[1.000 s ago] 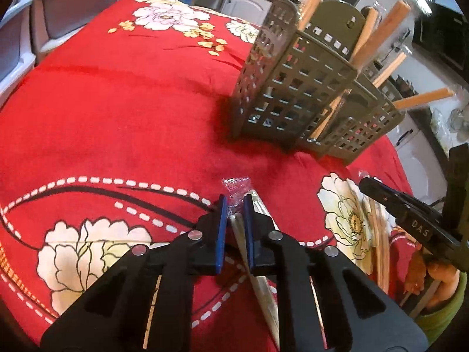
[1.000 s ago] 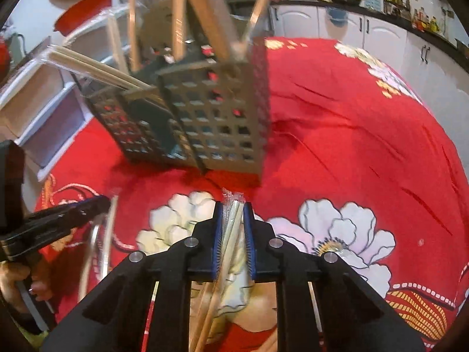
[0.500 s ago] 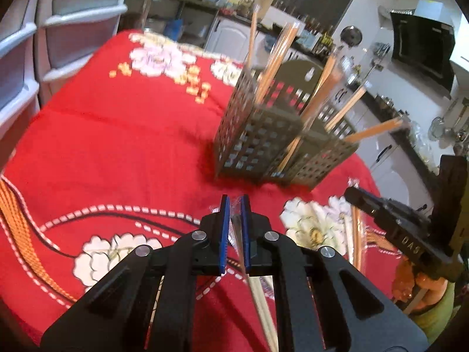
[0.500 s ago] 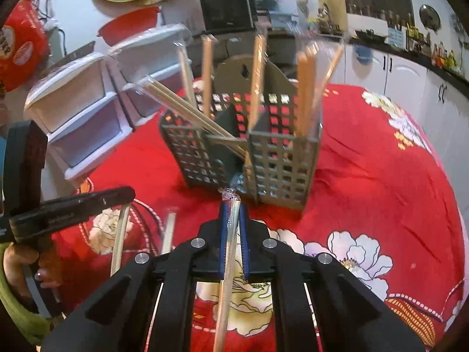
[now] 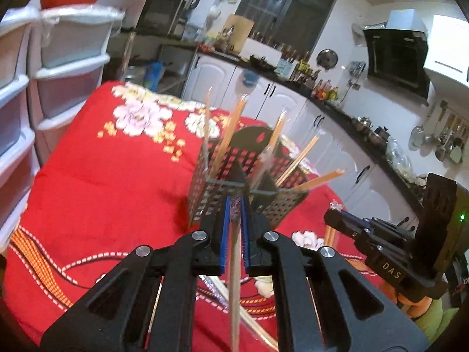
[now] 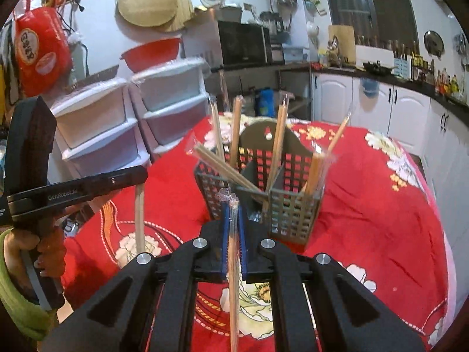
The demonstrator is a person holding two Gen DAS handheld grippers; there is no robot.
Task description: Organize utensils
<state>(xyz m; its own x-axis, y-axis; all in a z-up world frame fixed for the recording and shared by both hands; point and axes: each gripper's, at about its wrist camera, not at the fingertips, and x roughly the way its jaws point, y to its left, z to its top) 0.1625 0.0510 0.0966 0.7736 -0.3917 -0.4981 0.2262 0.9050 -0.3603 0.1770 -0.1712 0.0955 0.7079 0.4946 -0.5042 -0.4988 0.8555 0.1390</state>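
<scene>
My left gripper (image 5: 233,223) is shut on a plastic-wrapped pair of chopsticks (image 5: 234,278), held above the red cloth. My right gripper (image 6: 231,228) is shut on another wrapped pair of chopsticks (image 6: 233,278); it also shows in the left wrist view (image 5: 334,217). The grey perforated utensil caddy (image 6: 288,211) stands ahead on the table with several wrapped chopsticks (image 6: 277,146) leaning in its compartments. In the left wrist view the caddy (image 5: 211,193) sits just beyond my fingertips. The left gripper appears in the right wrist view (image 6: 140,176) with its chopsticks hanging down.
The table is covered by a red flowered cloth (image 6: 381,220). More wrapped chopsticks (image 5: 217,289) lie on the cloth below the left gripper. White plastic drawer units (image 6: 117,135) stand at the table's left. Kitchen cabinets (image 6: 381,108) run behind.
Both grippers have risen from the cloth, each lifting its wrapped chopsticks, and now look level at the caddy from higher up.
</scene>
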